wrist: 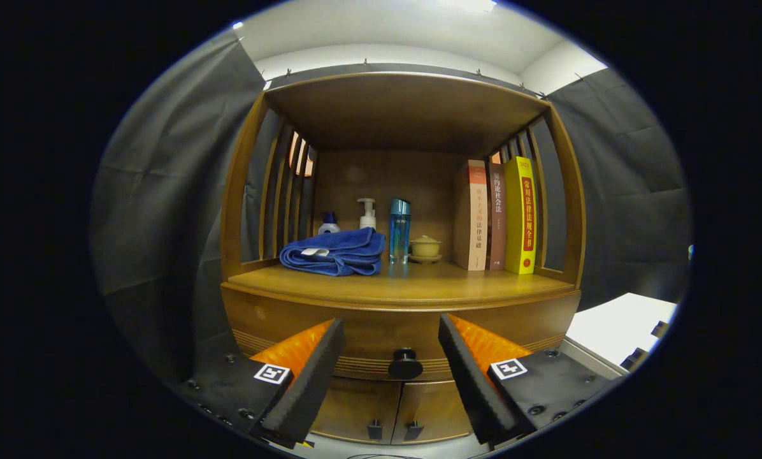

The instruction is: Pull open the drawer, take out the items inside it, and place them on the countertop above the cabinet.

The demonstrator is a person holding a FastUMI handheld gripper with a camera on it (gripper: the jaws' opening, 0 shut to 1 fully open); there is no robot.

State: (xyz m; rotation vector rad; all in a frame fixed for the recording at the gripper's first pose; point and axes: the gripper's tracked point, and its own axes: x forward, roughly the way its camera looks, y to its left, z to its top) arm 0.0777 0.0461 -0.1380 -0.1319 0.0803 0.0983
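A wooden cabinet stands ahead of me. Its drawer (368, 331) is closed, and the dark round knob (405, 364) sits on the drawer front. My gripper (390, 341) is open, its two fingers spread wide on either side of the knob and a little short of it. Nothing is held. Above the drawer lies the countertop (400, 285), a wooden shelf surface. The drawer's contents are hidden.
On the countertop lie a folded blue towel (335, 252), a pump bottle (367, 213), a small capped bottle (328, 223), a blue bottle (399, 229), a lidded cup (425, 247) and three upright books (502, 213). Two cupboard doors (394, 408) sit below the drawer. A white surface (617, 325) is to the right.
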